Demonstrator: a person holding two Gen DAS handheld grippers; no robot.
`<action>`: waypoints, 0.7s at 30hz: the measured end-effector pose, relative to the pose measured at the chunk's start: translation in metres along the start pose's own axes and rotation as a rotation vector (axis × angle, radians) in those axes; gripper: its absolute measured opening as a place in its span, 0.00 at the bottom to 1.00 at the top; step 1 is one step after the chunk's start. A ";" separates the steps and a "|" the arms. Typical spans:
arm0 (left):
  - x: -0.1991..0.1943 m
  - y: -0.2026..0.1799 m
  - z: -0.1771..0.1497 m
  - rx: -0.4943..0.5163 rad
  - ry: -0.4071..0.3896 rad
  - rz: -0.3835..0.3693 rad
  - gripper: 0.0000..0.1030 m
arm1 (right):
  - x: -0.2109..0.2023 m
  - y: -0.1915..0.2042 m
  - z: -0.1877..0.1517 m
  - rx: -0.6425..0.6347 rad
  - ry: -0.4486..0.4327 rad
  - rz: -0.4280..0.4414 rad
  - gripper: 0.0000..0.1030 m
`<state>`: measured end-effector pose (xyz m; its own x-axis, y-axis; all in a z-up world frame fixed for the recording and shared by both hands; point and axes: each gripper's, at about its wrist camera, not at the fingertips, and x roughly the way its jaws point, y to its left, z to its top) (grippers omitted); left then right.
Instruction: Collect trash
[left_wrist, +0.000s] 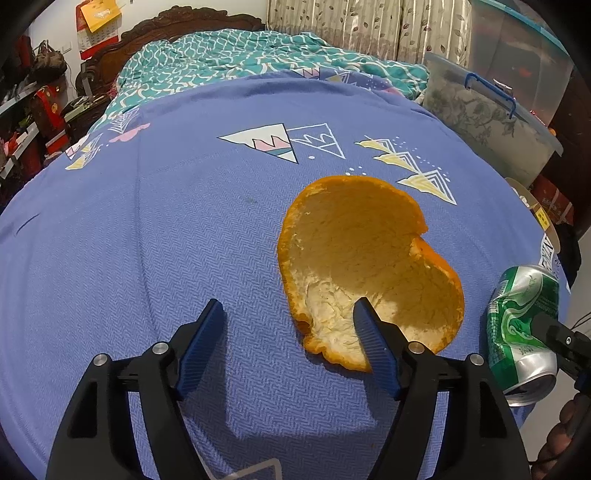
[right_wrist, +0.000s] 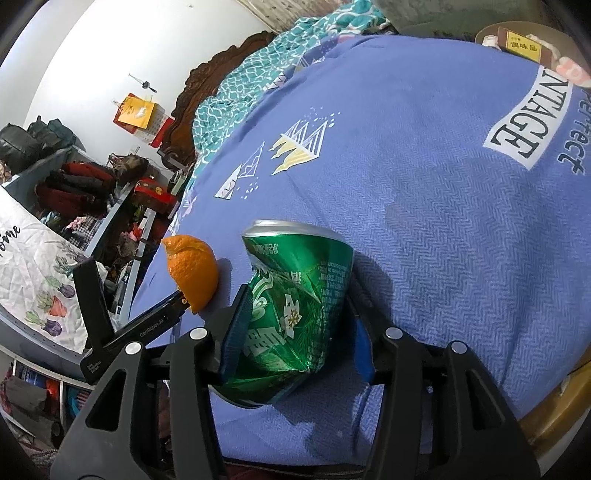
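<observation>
A large orange peel (left_wrist: 365, 258) lies inside-up on the blue bedspread (left_wrist: 184, 240). My left gripper (left_wrist: 288, 314) is open just above the bed; its right finger overlaps the peel's near edge and its left finger stands over bare cloth. My right gripper (right_wrist: 295, 317) is shut on a crushed green can (right_wrist: 295, 306), held low over the bed's near edge. The can also shows at the right of the left wrist view (left_wrist: 521, 332). The peel (right_wrist: 192, 271) and the left gripper's finger show left of the can in the right wrist view.
A rumpled teal quilt (left_wrist: 221, 62) lies at the head of the bed by a dark wooden headboard (left_wrist: 166, 26). Clear storage bins (left_wrist: 491, 114) stand to the right. Cluttered shelves (right_wrist: 92, 192) run along the left side. A small brown box (right_wrist: 524, 44) sits at the bed's far corner.
</observation>
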<state>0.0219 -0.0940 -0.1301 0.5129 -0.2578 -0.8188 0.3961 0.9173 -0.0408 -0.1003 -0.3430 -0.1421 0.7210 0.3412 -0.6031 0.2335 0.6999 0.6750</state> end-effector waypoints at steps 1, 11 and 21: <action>0.000 0.000 0.000 0.001 0.000 -0.002 0.68 | 0.000 0.001 -0.001 -0.004 -0.002 -0.001 0.52; 0.001 0.000 -0.001 0.010 0.002 -0.008 0.76 | 0.003 0.013 -0.004 -0.061 -0.006 -0.001 0.73; 0.002 0.000 -0.002 0.005 0.009 -0.012 0.83 | 0.004 0.019 -0.005 -0.080 -0.007 -0.001 0.80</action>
<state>0.0222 -0.0938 -0.1330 0.5015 -0.2658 -0.8233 0.4059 0.9127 -0.0474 -0.0961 -0.3255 -0.1334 0.7255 0.3362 -0.6005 0.1816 0.7481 0.6382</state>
